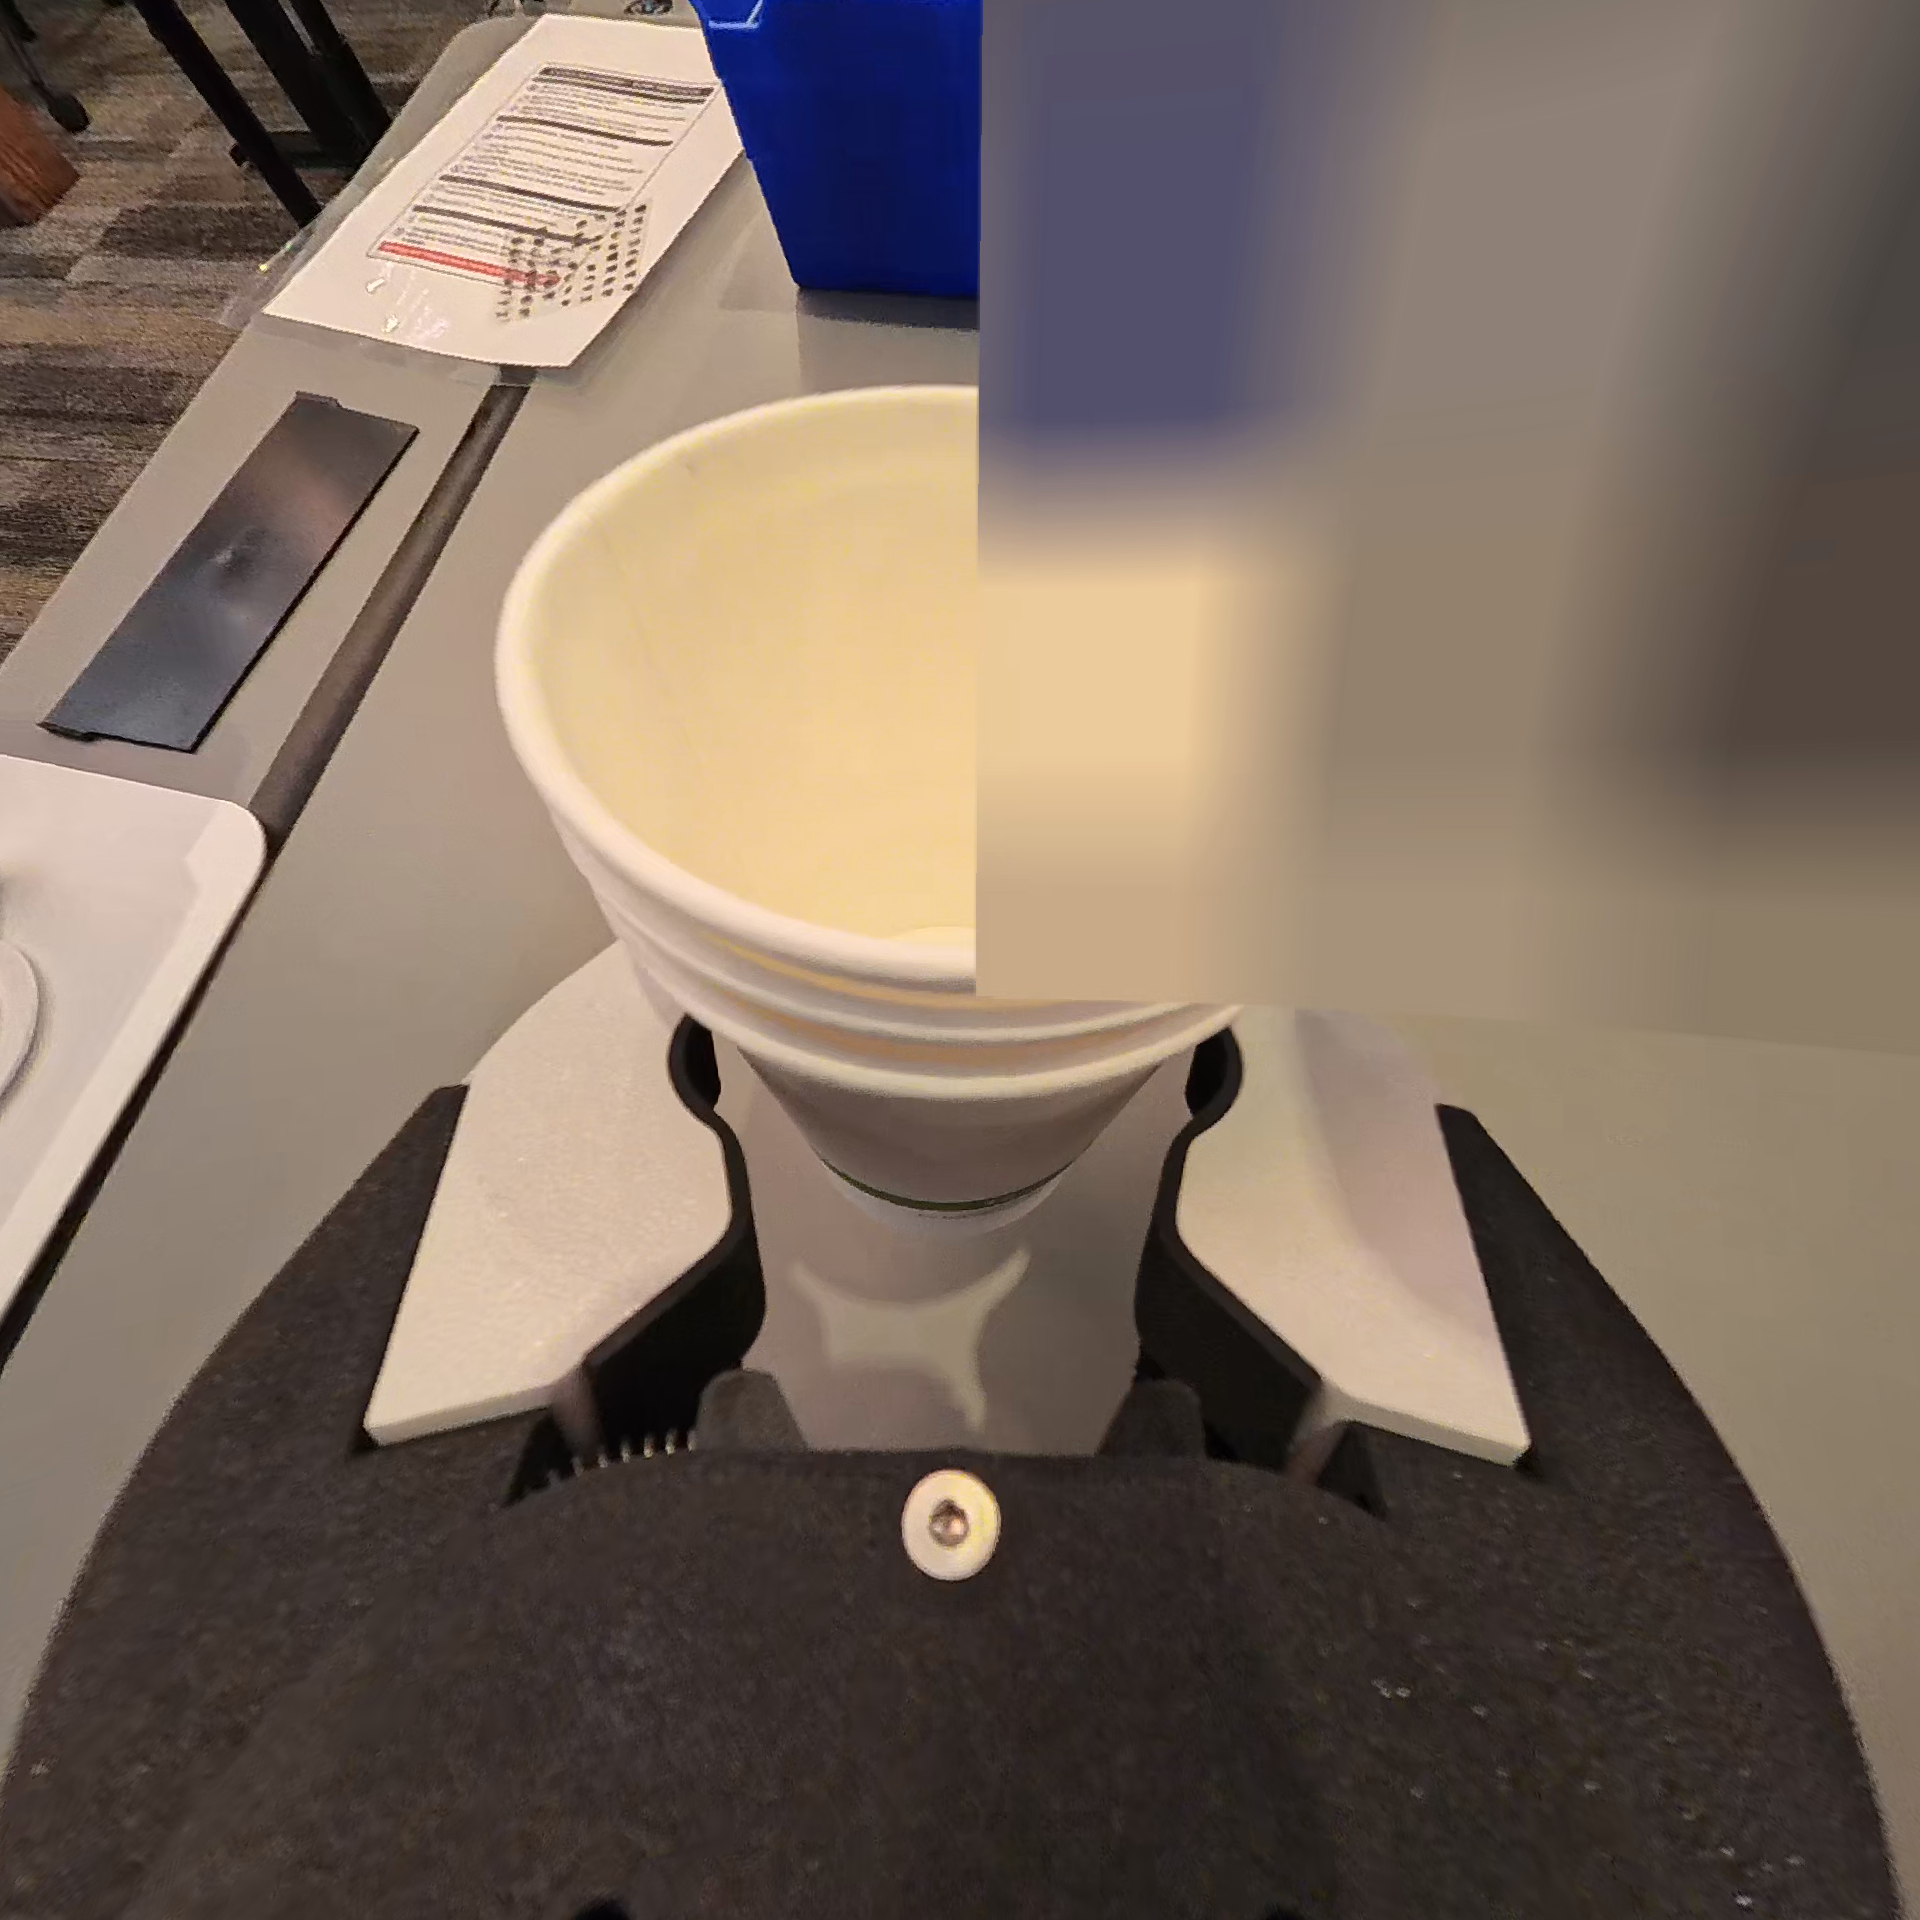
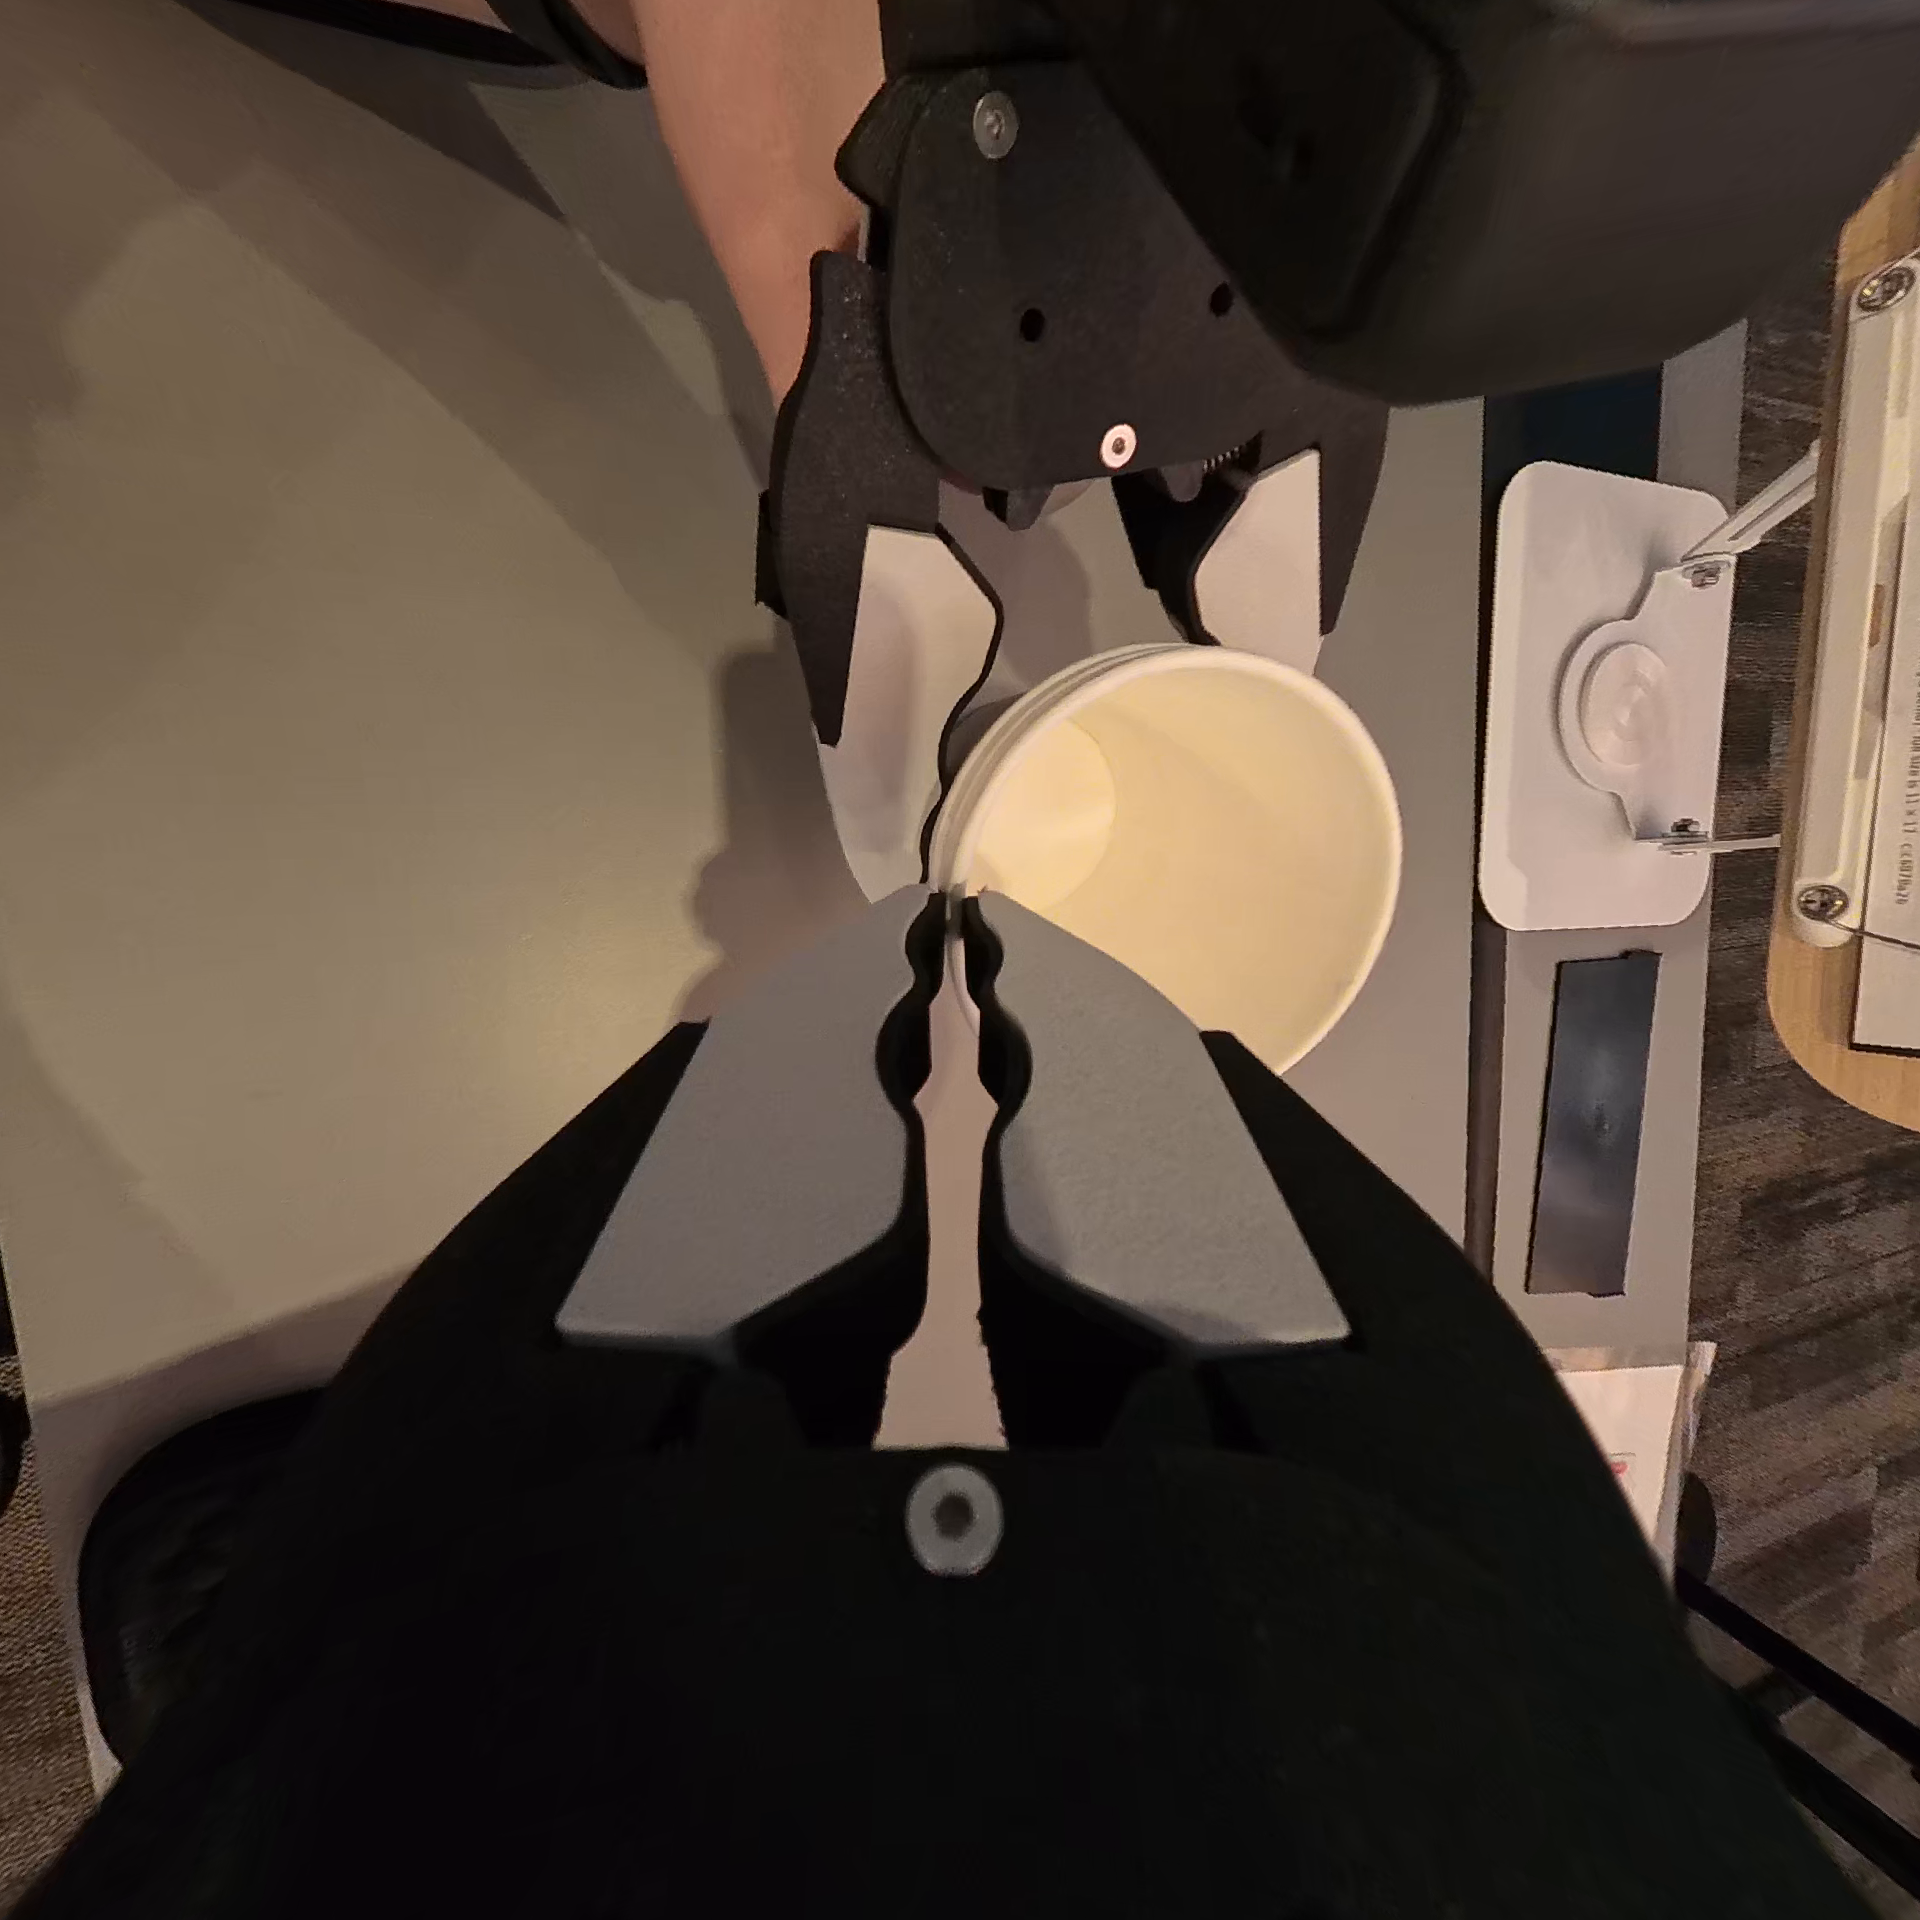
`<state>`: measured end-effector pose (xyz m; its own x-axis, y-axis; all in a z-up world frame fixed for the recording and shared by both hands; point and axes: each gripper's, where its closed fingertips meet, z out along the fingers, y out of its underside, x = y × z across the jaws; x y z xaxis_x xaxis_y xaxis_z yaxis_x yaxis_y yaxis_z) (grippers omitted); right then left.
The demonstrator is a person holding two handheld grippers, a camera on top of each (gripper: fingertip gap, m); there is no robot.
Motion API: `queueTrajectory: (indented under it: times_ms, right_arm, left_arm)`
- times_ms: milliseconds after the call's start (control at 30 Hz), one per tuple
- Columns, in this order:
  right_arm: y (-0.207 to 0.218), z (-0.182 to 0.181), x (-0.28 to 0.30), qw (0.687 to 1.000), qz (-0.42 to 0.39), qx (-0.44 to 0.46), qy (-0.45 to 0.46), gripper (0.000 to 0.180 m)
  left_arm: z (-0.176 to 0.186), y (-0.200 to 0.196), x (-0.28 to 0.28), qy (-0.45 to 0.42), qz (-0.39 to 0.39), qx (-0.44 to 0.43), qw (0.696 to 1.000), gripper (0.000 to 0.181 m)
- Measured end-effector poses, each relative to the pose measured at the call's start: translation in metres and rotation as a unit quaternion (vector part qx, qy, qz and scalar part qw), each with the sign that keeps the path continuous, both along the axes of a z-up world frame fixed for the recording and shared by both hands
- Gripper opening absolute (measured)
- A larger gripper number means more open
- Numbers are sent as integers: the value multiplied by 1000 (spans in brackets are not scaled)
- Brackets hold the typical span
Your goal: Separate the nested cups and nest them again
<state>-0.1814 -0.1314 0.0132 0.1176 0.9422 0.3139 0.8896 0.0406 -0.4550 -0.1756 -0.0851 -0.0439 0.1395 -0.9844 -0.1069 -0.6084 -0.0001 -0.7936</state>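
Observation:
A stack of several nested white paper cups [image 1: 748, 675] stands upright on the grey table [image 1: 416, 1039], with cream insides and a thin green band near the base. My left gripper [image 1: 956, 1060] has its fingers on either side of the stack just under the rims, closed on it. In the right wrist view my right gripper [image 2: 956, 914] comes from above and is shut on the rim of the innermost cup [image 2: 1174, 831] at its near-left edge. The left gripper [image 2: 1081, 665] shows beyond the stack there. A blurred patch hides the right half of the left wrist view.
A blue bin [image 1: 862, 156] stands behind the cups, with a printed sheet [image 1: 520, 187] to its left. A black strip [image 1: 239, 571] and a white tray [image 1: 104, 935] lie at the left table edge. A wooden board [image 2: 1870, 623] sits past the tray [image 2: 1600, 707]. A person's arm [image 2: 758, 208] holds the left gripper.

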Motion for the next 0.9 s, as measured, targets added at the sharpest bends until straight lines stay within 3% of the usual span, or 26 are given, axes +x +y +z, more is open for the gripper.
queueTrajectory:
  times_ms: [333, 600, 767, 900]
  right_arm:
    - [1, 30, 8, 999, -10, 30, 23, 2]
    - [-1, 81, 35, 994, -45, 88, 46, 2]
    - [2, 128, 103, 977, -132, 159, 45, 2]
    - [11, 153, 207, 938, -280, 203, 29, 2]
  left_arm:
    - [-7, 5, -1, 15, 9, 10, 1000, 89]
    - [-9, 7, -2, 16, 11, 7, 1000, 89]
    - [-13, 8, -2, 22, 11, 4, 1000, 89]
    - [-15, 9, -3, 25, 12, 6, 1000, 89]
